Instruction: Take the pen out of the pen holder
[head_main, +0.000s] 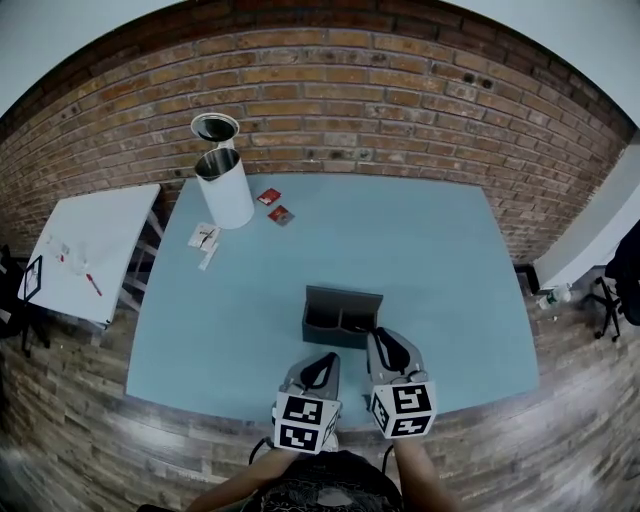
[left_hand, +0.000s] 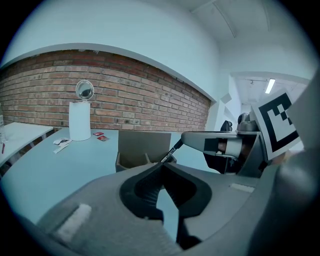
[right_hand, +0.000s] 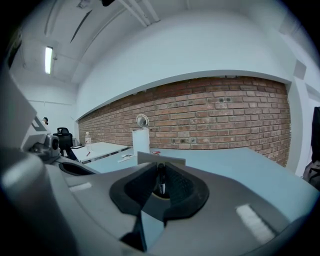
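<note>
Pen (right_hand: 160, 180) pinched upright between the jaws of my right gripper (right_hand: 160, 172), which I see at the right end of the grey pen holder (head_main: 340, 316). My left gripper (left_hand: 161, 167) sits just beside it, jaws together and empty, near the holder on the blue table (head_main: 440, 250).

Your head camera looks steeply down on the desk (head_main: 250, 300), brick wall (head_main: 350, 90) up top. Left hand-held gripper (head_main: 327, 358) and right hand-held gripper (head_main: 381, 334) cameras ride low, close behind their jaws, facing that wall. All three views share the pen holder (head_main: 332, 297).
</note>
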